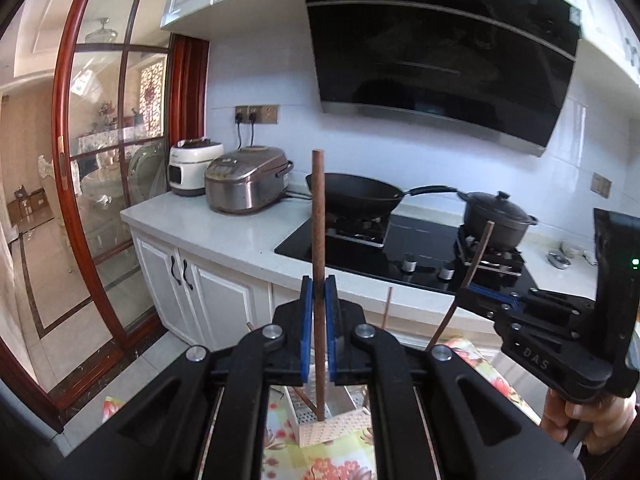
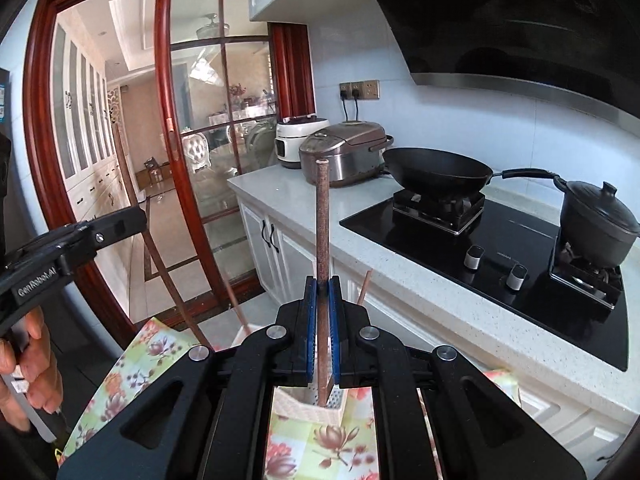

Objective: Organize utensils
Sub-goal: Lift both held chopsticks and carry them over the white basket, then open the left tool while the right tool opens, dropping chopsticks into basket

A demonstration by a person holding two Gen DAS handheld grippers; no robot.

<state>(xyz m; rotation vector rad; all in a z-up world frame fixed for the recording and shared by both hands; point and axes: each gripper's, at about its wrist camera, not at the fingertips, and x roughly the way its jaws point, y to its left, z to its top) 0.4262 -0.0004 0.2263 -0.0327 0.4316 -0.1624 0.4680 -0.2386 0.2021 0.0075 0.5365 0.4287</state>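
Observation:
My left gripper [image 1: 319, 292] is shut on a brown wooden chopstick [image 1: 319, 220] held upright, its lower tip inside a white perforated utensil holder [image 1: 332, 426]. My right gripper [image 2: 322, 292] is shut on another brown chopstick [image 2: 322, 220], also upright with its tip in the same holder [image 2: 308, 406]. The right gripper [image 1: 492, 300] shows at the right of the left wrist view with its chopstick [image 1: 468, 276]. The left gripper [image 2: 116, 226] shows at the left of the right wrist view. More chopsticks [image 2: 365, 286] stand in the holder.
The holder stands on a floral tablecloth [image 2: 320, 448]. Beyond is a white counter [image 1: 224, 232] with two rice cookers [image 1: 248, 184], a black hob with a wok [image 1: 356, 194] and a lidded pot [image 1: 496, 216]. A red-framed glass door [image 2: 192, 152] is at the left.

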